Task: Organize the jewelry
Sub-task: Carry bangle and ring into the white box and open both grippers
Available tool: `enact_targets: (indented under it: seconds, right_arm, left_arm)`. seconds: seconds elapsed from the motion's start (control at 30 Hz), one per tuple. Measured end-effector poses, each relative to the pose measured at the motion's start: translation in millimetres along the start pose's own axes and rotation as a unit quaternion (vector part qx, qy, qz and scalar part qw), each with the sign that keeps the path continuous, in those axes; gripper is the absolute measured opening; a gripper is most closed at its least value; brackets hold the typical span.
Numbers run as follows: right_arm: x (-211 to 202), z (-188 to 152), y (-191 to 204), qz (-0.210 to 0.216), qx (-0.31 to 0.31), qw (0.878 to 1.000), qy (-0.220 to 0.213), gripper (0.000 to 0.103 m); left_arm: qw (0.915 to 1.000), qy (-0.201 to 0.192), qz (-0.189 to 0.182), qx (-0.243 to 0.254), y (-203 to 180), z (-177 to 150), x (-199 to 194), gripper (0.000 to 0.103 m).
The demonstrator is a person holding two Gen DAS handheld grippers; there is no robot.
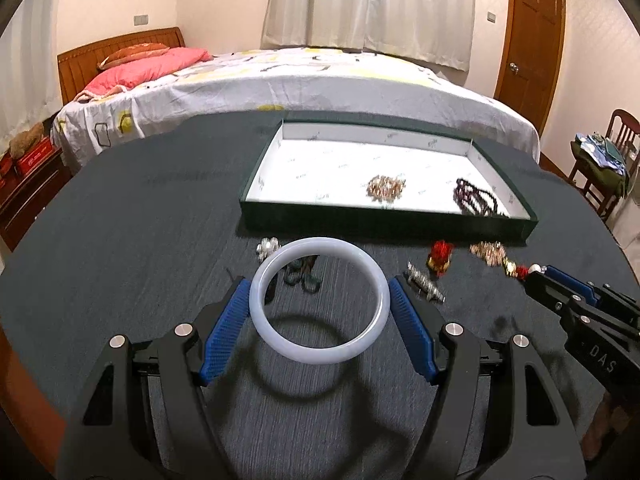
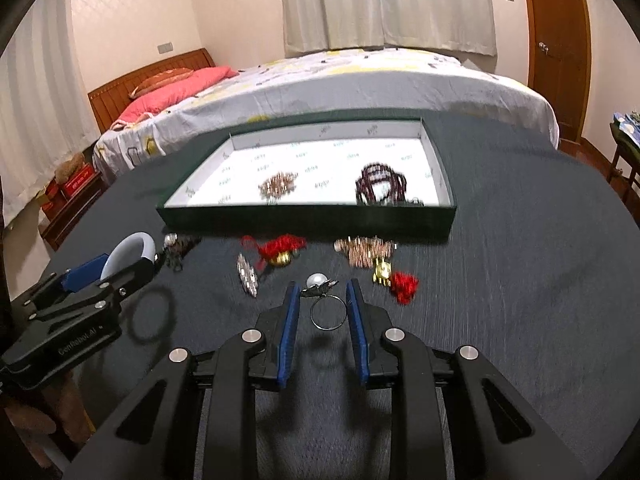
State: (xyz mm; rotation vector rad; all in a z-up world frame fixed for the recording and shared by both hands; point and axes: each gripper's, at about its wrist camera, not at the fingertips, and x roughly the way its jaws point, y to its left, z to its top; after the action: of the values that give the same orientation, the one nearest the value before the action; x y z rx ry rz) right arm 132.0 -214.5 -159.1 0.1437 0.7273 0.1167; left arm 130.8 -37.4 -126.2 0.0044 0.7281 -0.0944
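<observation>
A dark grey-green table (image 1: pixel 120 248) with a fine woven grain fills the foreground. Behind it stands a bed (image 1: pixel 304 80) with a white patterned sheet, pink pillows (image 1: pixel 148 66) and a wooden headboard. Pale curtains (image 1: pixel 368 4) hang beyond the bed, and a brown wooden door (image 1: pixel 528 36) is to the right of them.

One shallow tray (image 1: pixel 380 222) with dark green walls and a white printed lining sits on the table, toward the bed. Two pieces lie inside it: a copper-coloured bead bracelet (image 1: pixel 386 187) near the tray's front wall and a dark maroon bead bracelet (image 1: pixel 476 197) in its front right corner.

In front of the tray, loose on the table, several pieces lie in a rough row: a silver cluster (image 1: pixel 267 246), a dark green beaded piece (image 1: pixel 300 276), a silver barrette (image 2: pixel 247 276), two red-and-gold ornaments (image 2: pixel 280 250), and one more copper bead bracelet (image 2: pixel 364 251); blur hides finer detail.

The left gripper (image 1: pixel 320 300) clasps one milky white bangle (image 1: pixel 320 300), its blue pads (image 1: pixel 230 328) pressed against the ring's left and right sides. The bangle is lifted off the table, casting a ring shadow below it, in front of the tray's left half.

The right gripper (image 2: pixel 323 304) holds one pearl ring (image 2: pixel 326 300): the thin wire band sits between the blue pads, pearl pointing toward the tray, and a faint shadow beneath suggests it is raised. It sits in front of the tray's right half.
</observation>
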Motion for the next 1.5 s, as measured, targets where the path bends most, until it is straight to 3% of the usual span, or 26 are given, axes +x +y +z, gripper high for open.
enact_targets:
  seconds: [0.33, 0.63, 1.03, 1.5]
  right_arm:
    - [11, 48, 8, 0.011, -0.012, 0.999, -0.037, 0.025]
    - [50, 88, 11, 0.01, -0.013, 0.999, -0.049, 0.025]
    - [124, 94, 9, 0.003, -0.004, 1.0, 0.011, 0.025]
    - [150, 84, 8, -0.007, -0.004, 0.998, 0.061, 0.025]
  left_arm:
    - [0.9991, -0.04, -0.007, 0.01, -9, 52, 14, 0.069]
    - [0.9986, -0.05, -0.001, 0.018, -11, 94, 59, 0.069]
    - [0.9996, 0.021, 0.001, 0.018, 1, 96, 136, 0.069]
    - [0.997, 0.071, -0.007, 0.031, 2, 91, 163, 0.069]
